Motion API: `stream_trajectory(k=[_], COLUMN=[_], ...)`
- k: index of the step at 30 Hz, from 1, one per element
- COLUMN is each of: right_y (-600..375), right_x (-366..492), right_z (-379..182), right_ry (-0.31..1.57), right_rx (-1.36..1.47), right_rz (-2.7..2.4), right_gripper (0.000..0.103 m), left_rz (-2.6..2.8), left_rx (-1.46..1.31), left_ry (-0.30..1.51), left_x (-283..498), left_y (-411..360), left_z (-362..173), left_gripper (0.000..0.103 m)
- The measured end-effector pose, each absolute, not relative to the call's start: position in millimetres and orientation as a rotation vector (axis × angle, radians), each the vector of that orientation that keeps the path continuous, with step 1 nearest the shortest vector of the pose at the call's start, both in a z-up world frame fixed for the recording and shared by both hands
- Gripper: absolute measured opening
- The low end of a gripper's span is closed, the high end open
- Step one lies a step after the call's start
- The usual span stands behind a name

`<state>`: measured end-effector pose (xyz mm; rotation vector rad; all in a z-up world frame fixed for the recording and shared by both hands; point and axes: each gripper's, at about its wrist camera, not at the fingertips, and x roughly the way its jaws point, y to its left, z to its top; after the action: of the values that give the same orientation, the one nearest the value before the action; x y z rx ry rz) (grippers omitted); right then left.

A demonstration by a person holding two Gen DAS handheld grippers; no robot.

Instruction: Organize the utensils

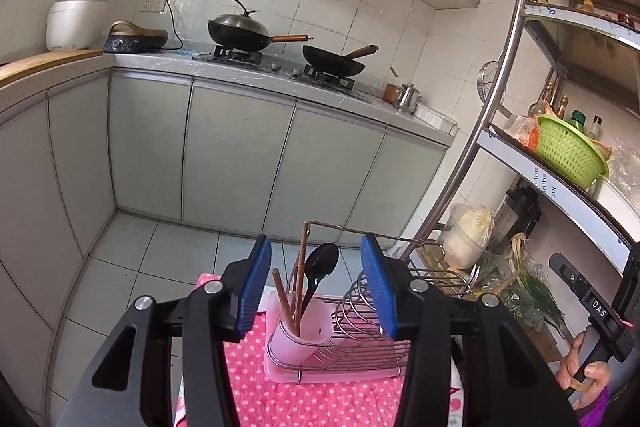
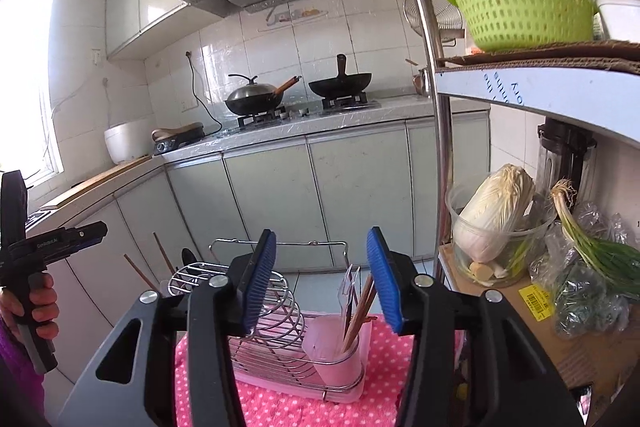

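Kitchen floor tiles and grey cabinets behind | left wrist: my left gripper [image 1: 316,283] jaws apart, empty, above pink plastic utensil cup [image 1: 298,337] holding black plastic spoon [image 1: 320,267] and wooden chopsticks [image 1: 298,279], on wire dish rack [image 1: 368,339] | right wrist: my right gripper [image 2: 322,277] jaws apart, empty, above second pink cup [image 2: 334,357] with chopsticks.

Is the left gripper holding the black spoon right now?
No: the left gripper stands open with nothing between its pads, and the black spoon stands beyond it in the pink cup with the chopsticks.
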<state>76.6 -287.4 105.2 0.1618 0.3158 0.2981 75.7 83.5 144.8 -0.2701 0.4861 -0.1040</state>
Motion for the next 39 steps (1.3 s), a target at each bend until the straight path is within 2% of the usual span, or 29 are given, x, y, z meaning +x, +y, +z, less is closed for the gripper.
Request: stream_trajectory(k=[5, 7, 9, 19, 39], right_y=[-276, -269, -261, -234, -219], right_x=[48, 41, 35, 29, 12], right_z=[106, 101, 93, 46, 2], right_ry=[0.279, 0.287, 0.305, 0.417, 0.525], right_rx=[0.127, 0.118, 0.109, 0.132, 0.149], right_rz=[0.285, 0.296, 0.304, 0.299, 0.286], right_gripper=[0.059, 0.066, 0.067, 0.068, 0.068], left_rz=[-0.12, -0.123, -0.126, -0.114, -0.074], left_rx=[-0.209, -0.191, -0.187, -0.157, -0.121], left_ry=[0.458, 0.455, 0.463, 0.487, 0.589], left_x=[53, 45, 38, 15, 4], left_y=[66, 59, 52, 31, 2], left_z=[145, 141, 134, 104, 40], left_gripper=[0.058, 0.063, 0.069, 0.069, 0.068])
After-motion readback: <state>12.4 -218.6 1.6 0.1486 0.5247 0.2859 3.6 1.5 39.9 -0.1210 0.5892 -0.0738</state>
